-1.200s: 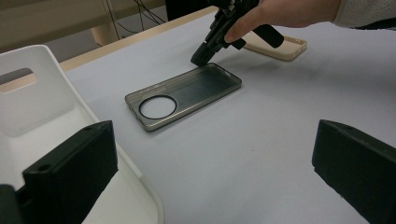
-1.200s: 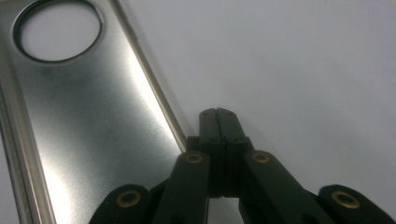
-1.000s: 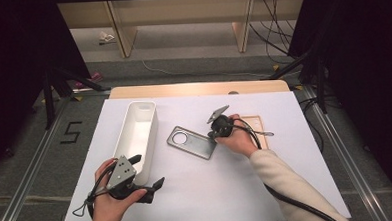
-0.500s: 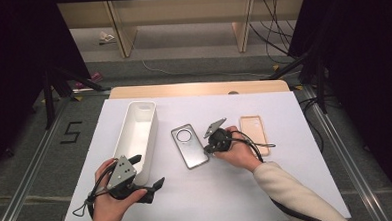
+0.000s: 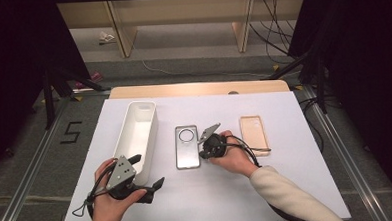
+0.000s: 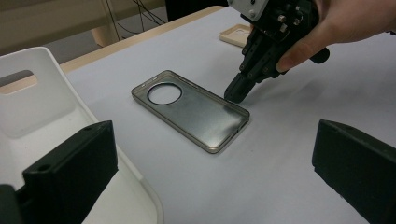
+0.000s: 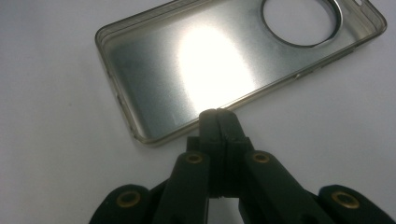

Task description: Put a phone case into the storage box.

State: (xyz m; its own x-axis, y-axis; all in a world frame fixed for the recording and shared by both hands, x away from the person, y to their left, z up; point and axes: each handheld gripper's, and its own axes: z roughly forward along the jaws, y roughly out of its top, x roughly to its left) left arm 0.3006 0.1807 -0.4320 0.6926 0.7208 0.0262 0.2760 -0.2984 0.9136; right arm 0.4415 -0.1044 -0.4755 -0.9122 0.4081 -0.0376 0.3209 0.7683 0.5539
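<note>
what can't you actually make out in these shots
- Right gripper, right gripper view: the shut fingers cover the clear phone case's rim, so a pinch or mere touch can't be told.
- White bin, left gripper view: cut off by the frame edges.
- Tan case, high view: too small to tell its face.

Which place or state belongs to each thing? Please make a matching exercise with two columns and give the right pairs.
Things:
1. grey phone case
2. beige phone case
3. white bin
4. right gripper

Places or states:
A. near the right edge of the table, apart from both grippers
B. jaws shut, tips at the long edge of a case
C. flat in the middle of the table, with a round hole at its far end
D. long and open on top, just beyond the left gripper

Pairs: 1-C, 2-A, 3-D, 4-B
</note>
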